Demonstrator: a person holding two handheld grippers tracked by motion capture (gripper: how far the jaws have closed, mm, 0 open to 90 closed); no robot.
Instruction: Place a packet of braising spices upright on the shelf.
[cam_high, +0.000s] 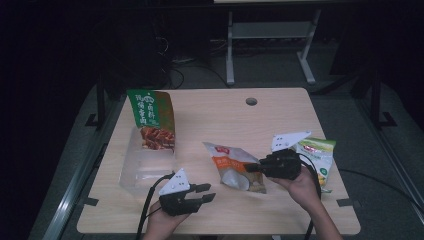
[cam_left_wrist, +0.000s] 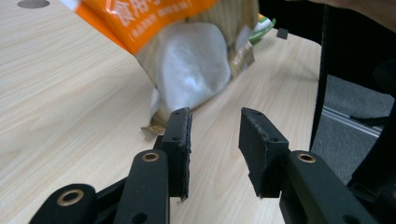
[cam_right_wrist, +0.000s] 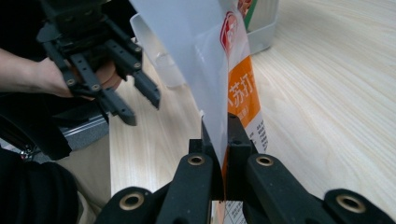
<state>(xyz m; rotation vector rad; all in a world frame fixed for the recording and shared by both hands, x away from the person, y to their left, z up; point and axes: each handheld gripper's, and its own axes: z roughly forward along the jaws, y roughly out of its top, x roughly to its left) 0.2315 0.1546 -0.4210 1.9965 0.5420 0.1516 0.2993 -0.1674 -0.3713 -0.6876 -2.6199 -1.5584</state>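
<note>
The glossy orange-and-white pouch (cam_high: 234, 167), lying mid-table, is already pinched at its thin edge by the right gripper (cam_high: 248, 167), while the left gripper (cam_high: 205, 192) is held parted and empty nearby, so a transfer into the clear bin (cam_high: 145, 170) is perhaps left.

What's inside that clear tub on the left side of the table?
A green snack bag stands in the clear tub, its top leaning over the far rim. The bag's lower part looks blurred through the plastic; its contents stay hidden.

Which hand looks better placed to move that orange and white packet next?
The right: its tongs are shut on the edge of the orange and white packet, while the left tongs stand open with nothing between them.
</note>
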